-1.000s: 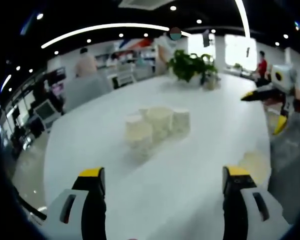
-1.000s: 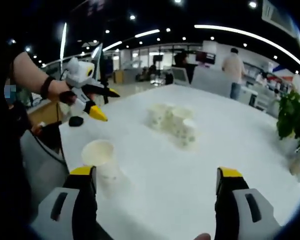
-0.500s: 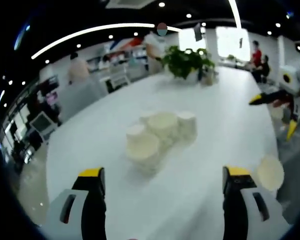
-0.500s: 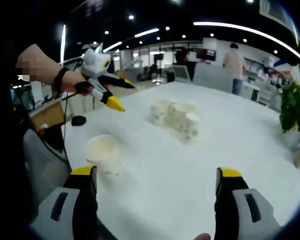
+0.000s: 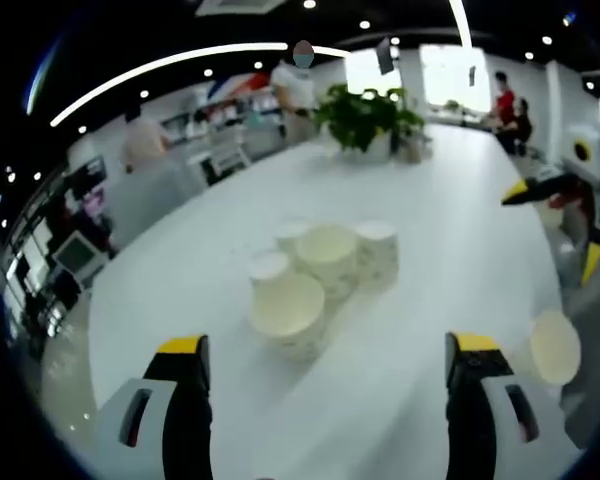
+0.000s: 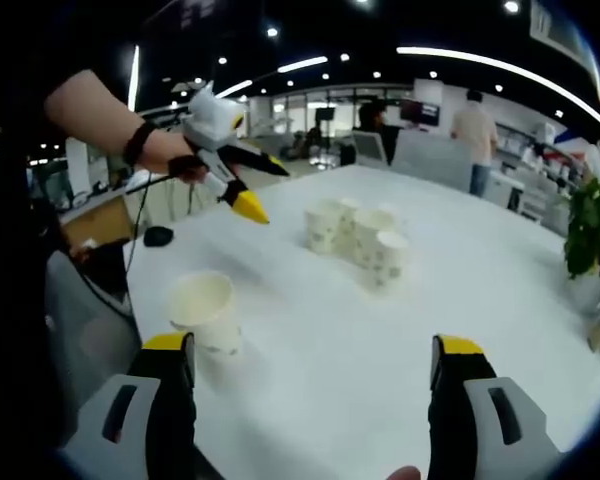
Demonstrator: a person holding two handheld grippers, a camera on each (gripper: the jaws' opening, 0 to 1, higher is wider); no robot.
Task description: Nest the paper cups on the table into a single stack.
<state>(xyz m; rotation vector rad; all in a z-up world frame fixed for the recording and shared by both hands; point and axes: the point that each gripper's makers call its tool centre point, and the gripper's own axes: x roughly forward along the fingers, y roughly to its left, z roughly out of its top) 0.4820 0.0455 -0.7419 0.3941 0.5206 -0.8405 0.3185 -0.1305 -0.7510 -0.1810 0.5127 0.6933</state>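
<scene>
Left gripper (image 5: 325,370) with jaws apart and holding nothing above the white table (image 5: 450,240), cluster of paper cups (image 5: 320,270) mid-table, lone cup (image 6: 204,312) near the edge, right gripper (image 6: 310,375) spread, also holding nothing.

Big white table (image 5: 460,250) with a leafy potted plant (image 5: 365,118) at the far end, a small black thing (image 6: 158,236) near one edge.
</scene>
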